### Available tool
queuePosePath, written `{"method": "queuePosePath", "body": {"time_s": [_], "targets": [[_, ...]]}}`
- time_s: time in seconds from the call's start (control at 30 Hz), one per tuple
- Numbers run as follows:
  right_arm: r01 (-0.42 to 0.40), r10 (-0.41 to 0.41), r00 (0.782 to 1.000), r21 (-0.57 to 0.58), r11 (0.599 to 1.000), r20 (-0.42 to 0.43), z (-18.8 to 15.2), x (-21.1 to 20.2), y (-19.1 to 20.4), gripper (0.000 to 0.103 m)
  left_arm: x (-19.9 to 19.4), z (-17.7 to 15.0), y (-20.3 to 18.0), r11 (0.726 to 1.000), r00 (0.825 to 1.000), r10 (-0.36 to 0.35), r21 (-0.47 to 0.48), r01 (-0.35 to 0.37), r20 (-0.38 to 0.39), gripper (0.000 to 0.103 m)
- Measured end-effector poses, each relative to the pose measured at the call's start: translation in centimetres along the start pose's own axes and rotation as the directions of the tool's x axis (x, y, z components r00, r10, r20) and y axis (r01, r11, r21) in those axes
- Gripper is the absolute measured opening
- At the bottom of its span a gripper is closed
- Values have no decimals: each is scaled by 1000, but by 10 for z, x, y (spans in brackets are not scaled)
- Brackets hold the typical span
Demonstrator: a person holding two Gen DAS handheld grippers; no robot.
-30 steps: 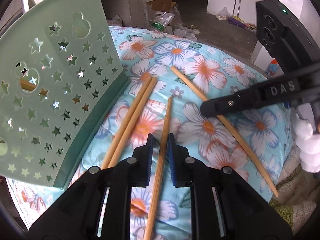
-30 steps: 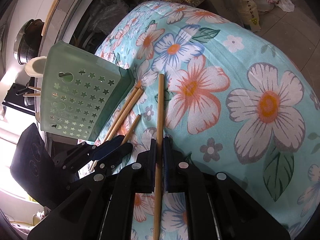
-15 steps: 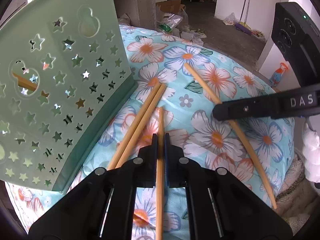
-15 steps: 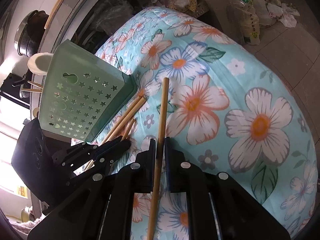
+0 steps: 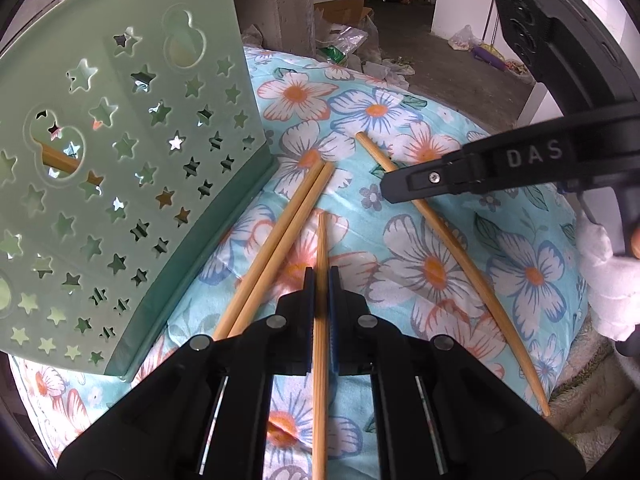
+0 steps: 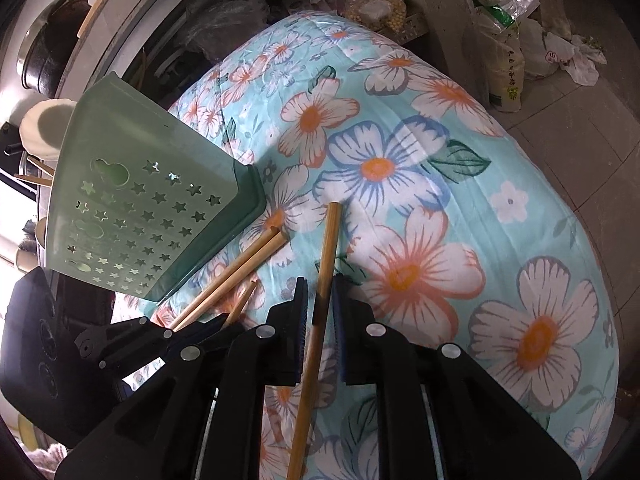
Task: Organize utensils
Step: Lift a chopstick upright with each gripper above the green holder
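My left gripper (image 5: 319, 280) is shut on a wooden chopstick (image 5: 321, 248) that points forward over the floral cloth (image 5: 532, 264). My right gripper (image 6: 320, 292) is shut on another chopstick (image 6: 327, 248), lifted off the cloth and tilted. It also shows in the left wrist view (image 5: 448, 236), held by the right gripper's finger (image 5: 460, 176). Two chopsticks (image 5: 280, 236) lie side by side on the cloth next to the green star-punched utensil holder (image 5: 120, 168), which stands at the left. One chopstick (image 5: 60, 158) shows inside the holder through a hole.
The cloth covers a rounded cushion-like surface that drops off at the right and far edges. Beyond are a concrete pillar (image 5: 288, 0), bags and clutter on the floor (image 6: 508, 40), and pots (image 6: 44, 52) on a counter at the left.
My left gripper closed on the middle chopstick. My right gripper lifted its chopstick up off the cloth and tilted it. The holder looms closer in the left wrist view.
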State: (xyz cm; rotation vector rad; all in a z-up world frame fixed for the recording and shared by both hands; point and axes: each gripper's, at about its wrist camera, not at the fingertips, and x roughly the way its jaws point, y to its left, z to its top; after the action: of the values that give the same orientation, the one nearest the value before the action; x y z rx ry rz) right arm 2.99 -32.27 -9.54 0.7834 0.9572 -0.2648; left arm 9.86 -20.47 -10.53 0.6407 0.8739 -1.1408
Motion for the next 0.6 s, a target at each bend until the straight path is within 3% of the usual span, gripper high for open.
{"method": "queuePosePath", "body": {"time_s": [0.3, 0.6], "targets": [[65, -61, 997, -92, 994, 42, -2, 3, 10, 10, -1, -3, -1, 1000, 1000, 10, 3, -10, -8, 6], [-3, 3, 997, -6, 1000, 81, -5, -18, -2, 7, -3, -4, 0, 1000, 1000, 10, -13, -10, 6, 5]]}}
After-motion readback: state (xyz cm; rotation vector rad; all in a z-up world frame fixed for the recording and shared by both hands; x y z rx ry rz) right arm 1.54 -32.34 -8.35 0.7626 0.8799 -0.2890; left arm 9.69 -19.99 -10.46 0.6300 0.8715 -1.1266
